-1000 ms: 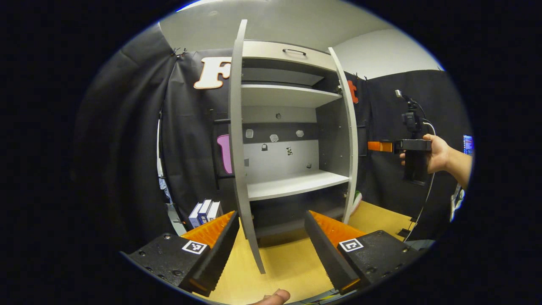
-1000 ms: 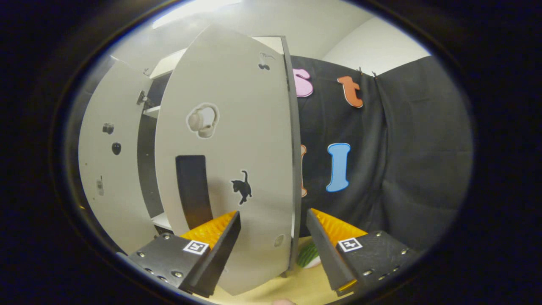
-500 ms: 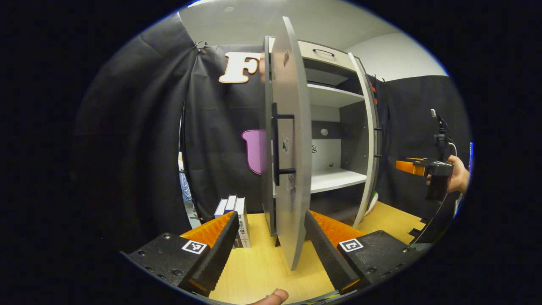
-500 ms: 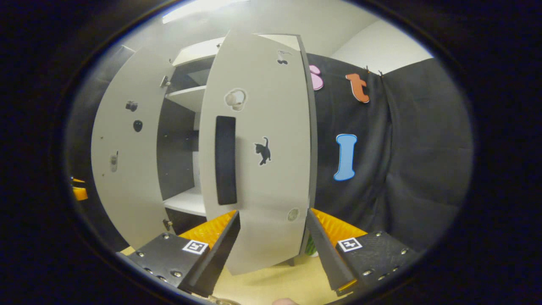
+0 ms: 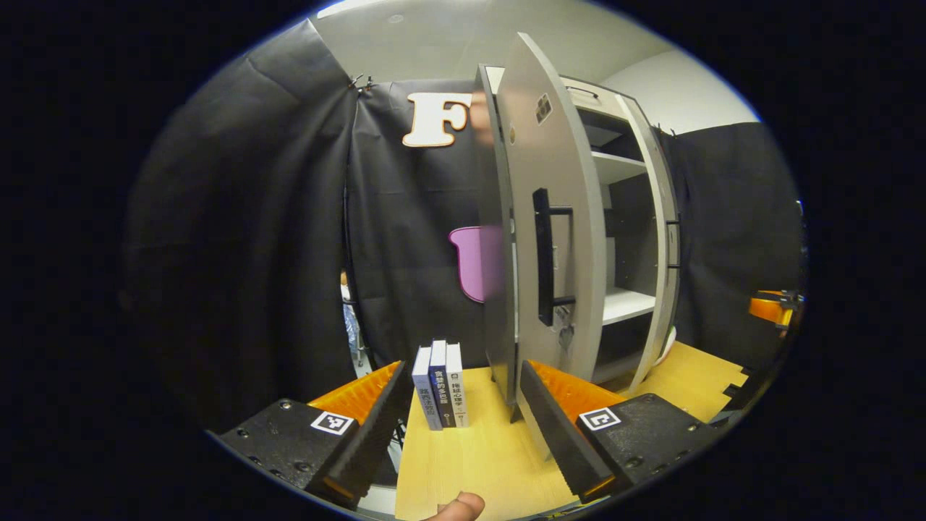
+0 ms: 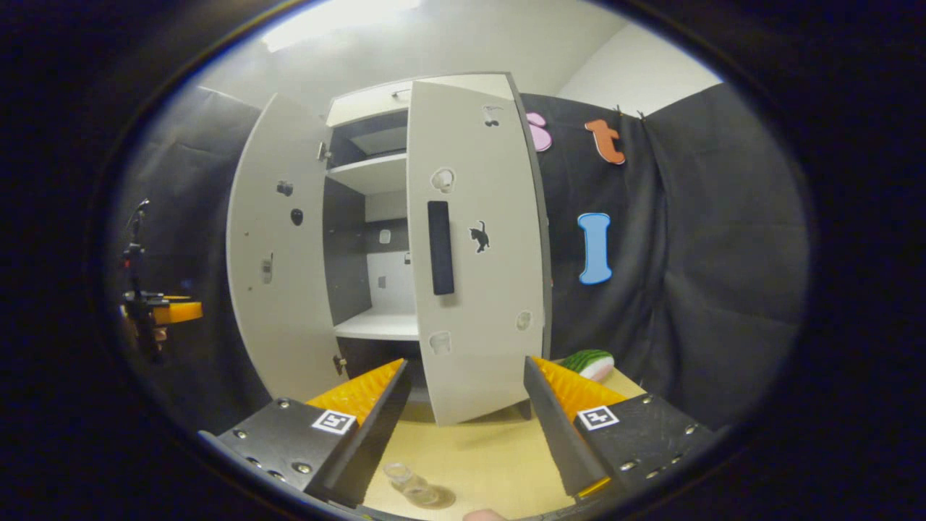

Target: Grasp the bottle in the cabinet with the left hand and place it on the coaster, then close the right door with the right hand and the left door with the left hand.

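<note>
Clear bottle (image 6: 409, 483) lies between the right hand-held gripper's (image 6: 466, 427) spread, empty fingers.

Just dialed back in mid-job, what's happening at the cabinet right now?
A person holds a gripper in each hand in front of the cabinet. Both doors stand partly open: the right door sits ahead of the open right gripper, and the left door is just ahead of the open left gripper. Neither gripper holds anything. The clear bottle stands on the wooden table.
</note>
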